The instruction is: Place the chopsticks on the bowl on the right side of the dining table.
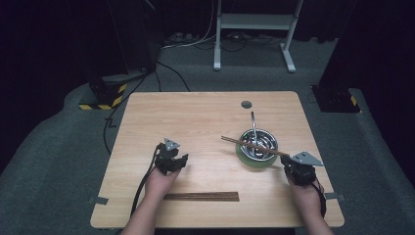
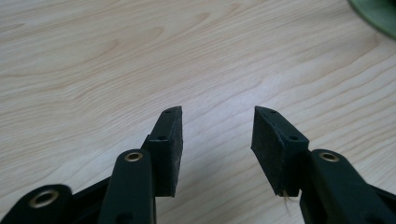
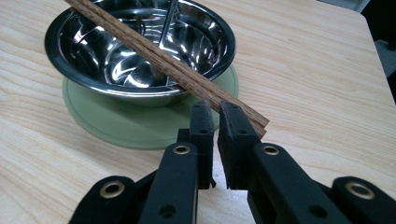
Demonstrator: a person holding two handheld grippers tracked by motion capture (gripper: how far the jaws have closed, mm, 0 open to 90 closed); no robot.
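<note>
A steel bowl [image 1: 274, 138] [image 3: 93, 51] sits on a green round plate [image 1: 247, 159] [image 3: 121, 128] at the table's right, with a metal spoon [image 1: 253, 122] [image 3: 169, 18] leaning in it. My right gripper [image 1: 289, 159] [image 3: 215, 108] is shut on the near end of a pair of brown wooden chopsticks [image 1: 252, 146] [image 3: 154, 56], which lie slanted across the bowl's rim toward the left. My left gripper [image 1: 173, 155] [image 2: 217, 116] hovers over bare wood left of centre, open, with nothing between its pads.
A second pair of dark chopsticks [image 1: 201, 196] lies flat near the table's front edge between my two hands. A grey round cable hole [image 1: 246, 104] sits at the back. Beyond the table stand a white frame [image 1: 254, 22] and cables on the floor.
</note>
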